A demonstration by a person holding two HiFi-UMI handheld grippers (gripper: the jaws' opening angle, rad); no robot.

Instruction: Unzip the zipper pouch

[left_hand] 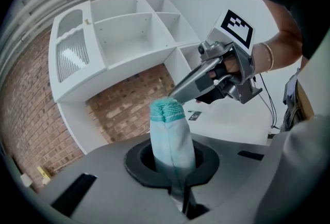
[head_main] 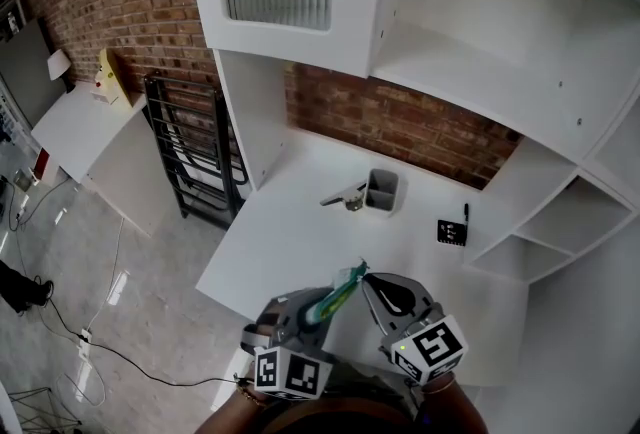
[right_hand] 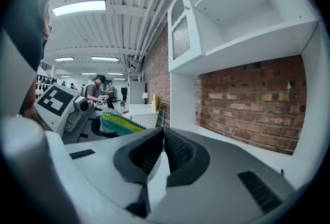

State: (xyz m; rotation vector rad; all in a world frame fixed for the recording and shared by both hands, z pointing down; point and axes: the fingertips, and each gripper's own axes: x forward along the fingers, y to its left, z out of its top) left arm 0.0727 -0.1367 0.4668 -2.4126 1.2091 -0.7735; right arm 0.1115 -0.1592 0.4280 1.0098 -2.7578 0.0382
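Observation:
A teal zipper pouch (head_main: 338, 295) with a yellow-green strip along its edge sticks up out of my left gripper (head_main: 303, 314), which is shut on its lower end. In the left gripper view the pouch (left_hand: 172, 132) rises straight from the closed jaws of the left gripper (left_hand: 176, 179). My right gripper (head_main: 366, 276) is shut, and its tip (left_hand: 173, 97) sits right beside the pouch's top end. In the right gripper view the right gripper (right_hand: 163, 134) has its pads pressed together with nothing between them. The pouch (right_hand: 121, 123) lies off to their left.
On the white table (head_main: 290, 242) stand a grey cup (head_main: 382, 190) with a metal tool (head_main: 344, 198) beside it, and a black marker tag (head_main: 452, 232) and a pen (head_main: 466, 213). White shelving rises behind against a brick wall. A black rack (head_main: 190, 157) stands at the left.

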